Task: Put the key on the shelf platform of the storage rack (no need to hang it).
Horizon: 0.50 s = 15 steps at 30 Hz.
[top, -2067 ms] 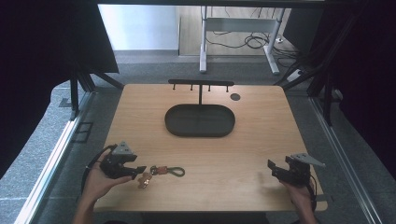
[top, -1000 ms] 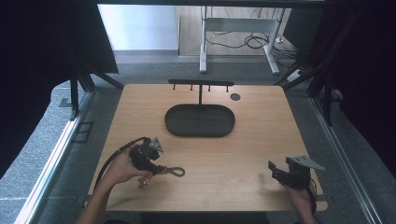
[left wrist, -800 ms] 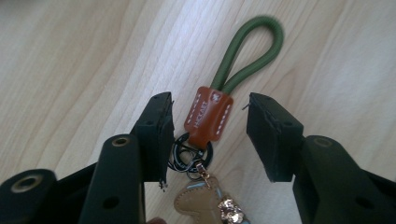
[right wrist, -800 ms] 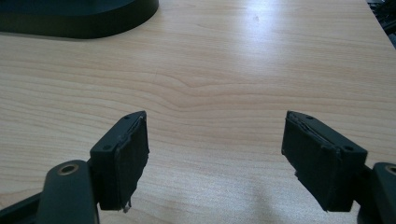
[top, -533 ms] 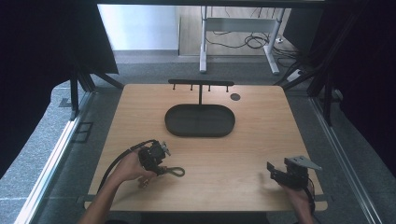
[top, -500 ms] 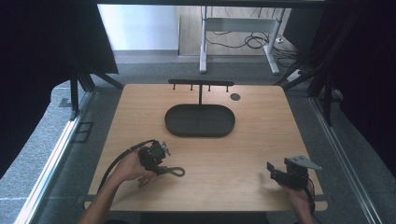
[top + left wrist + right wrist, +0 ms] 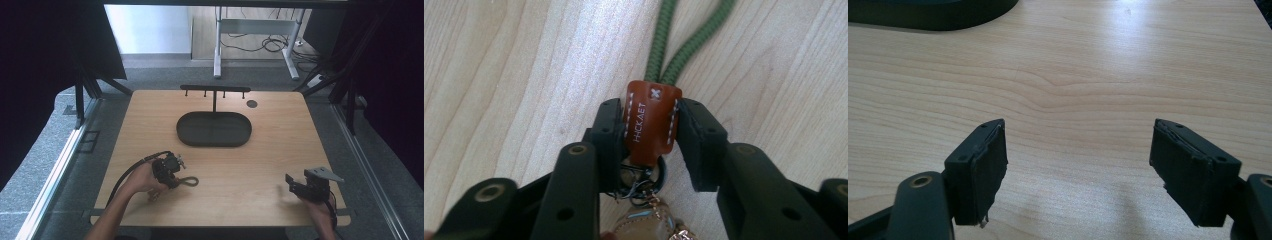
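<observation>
The left tongs [image 7: 651,132] have just been closing and now pinch the brown leather tab [image 7: 651,125] of a keychain at the bench's [image 7: 280,165] near left. The right tongs [image 7: 1078,170] are open, idle near right. Grasping is done, I judge; next, lifting toward the far hook stand [image 7: 215,91].

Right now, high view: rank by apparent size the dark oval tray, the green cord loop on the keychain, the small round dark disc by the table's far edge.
1. dark oval tray
2. green cord loop
3. small round dark disc; farthest from the camera, so the gap with the loop is unsure.
</observation>
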Each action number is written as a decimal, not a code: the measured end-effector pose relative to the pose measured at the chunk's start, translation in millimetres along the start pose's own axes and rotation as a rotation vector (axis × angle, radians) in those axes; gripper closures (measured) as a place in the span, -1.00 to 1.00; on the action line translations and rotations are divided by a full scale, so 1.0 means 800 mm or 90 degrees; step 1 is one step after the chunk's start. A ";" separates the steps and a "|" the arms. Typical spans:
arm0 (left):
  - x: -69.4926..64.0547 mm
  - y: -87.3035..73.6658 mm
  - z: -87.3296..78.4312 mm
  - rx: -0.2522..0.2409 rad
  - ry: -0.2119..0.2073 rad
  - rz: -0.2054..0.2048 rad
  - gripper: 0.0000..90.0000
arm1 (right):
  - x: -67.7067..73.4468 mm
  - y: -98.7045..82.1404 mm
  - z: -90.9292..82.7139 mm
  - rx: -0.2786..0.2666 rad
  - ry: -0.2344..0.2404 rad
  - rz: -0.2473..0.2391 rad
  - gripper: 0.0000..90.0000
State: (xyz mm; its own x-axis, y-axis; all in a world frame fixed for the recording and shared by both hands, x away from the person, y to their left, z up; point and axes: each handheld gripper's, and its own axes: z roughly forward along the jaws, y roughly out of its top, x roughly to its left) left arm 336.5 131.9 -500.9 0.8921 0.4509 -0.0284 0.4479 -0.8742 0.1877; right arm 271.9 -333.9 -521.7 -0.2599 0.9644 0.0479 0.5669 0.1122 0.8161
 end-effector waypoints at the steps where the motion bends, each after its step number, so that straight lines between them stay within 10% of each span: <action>1: 0.000 0.000 0.000 -0.001 0.001 0.000 0.46 | 0.000 0.000 0.000 -0.001 -0.001 -0.001 -0.47; 15: 0.007 -0.011 -0.057 -0.091 -0.003 -0.024 0.48 | 0.000 -0.001 0.001 0.006 0.001 0.000 -0.47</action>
State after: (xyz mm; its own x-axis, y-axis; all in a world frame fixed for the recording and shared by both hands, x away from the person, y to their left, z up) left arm 334.8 150.3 -458.1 0.8751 0.4821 -0.0419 0.4683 -0.8220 0.3242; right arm 272.2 -333.4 -522.8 -0.2612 0.9640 0.0489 0.5749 0.1147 0.8101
